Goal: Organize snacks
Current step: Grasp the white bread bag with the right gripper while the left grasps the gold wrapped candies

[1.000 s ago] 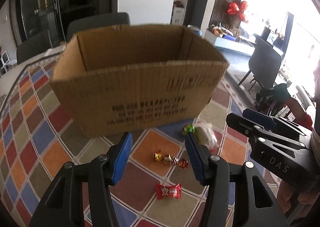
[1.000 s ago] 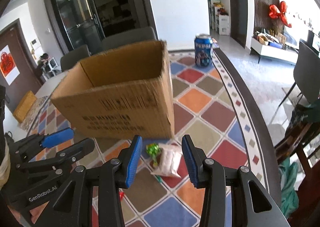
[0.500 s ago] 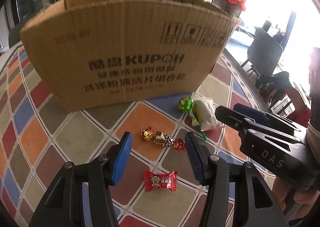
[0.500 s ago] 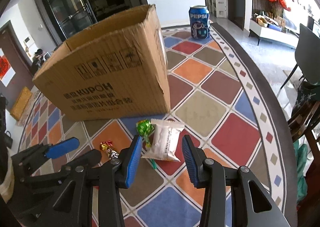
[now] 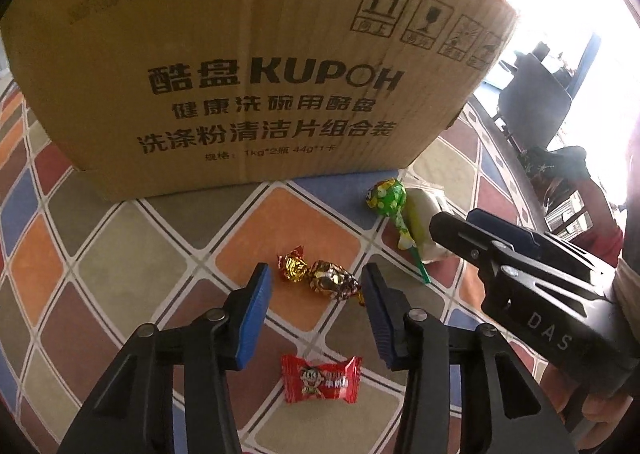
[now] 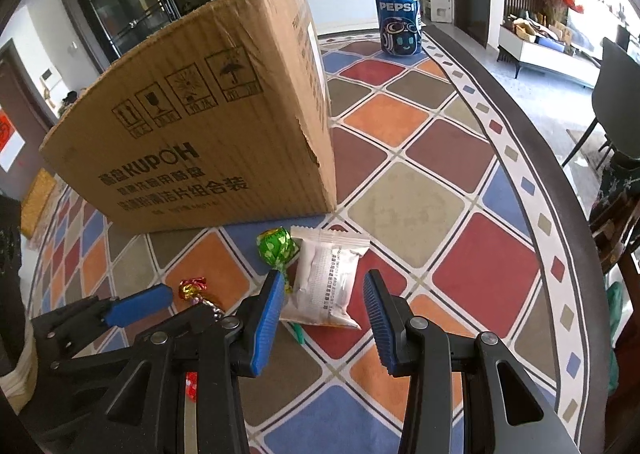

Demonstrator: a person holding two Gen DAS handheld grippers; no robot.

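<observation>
Both grippers had come down close to the snacks in front of the box. The left gripper, fingers spread, framed the gold candy; the right gripper, also spread, framed the white packet (nothing gripped yet). Earlier they hovered higher.

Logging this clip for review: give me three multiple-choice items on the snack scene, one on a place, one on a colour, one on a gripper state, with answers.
1. The Pepsi can stands:
A. inside the box
B. behind the cardboard box, on the patterned tablecloth
C. beside the lollipop

2. The lollipop wrapper is:
A. green
B. blue
C. white

3. The right gripper is:
A. shut on the packet
B. shut on nothing
C. open

Answers: B, it stands apart past the box's far corner; A, green foil shows; C, its fingers straddle the white packet with gaps.
</observation>
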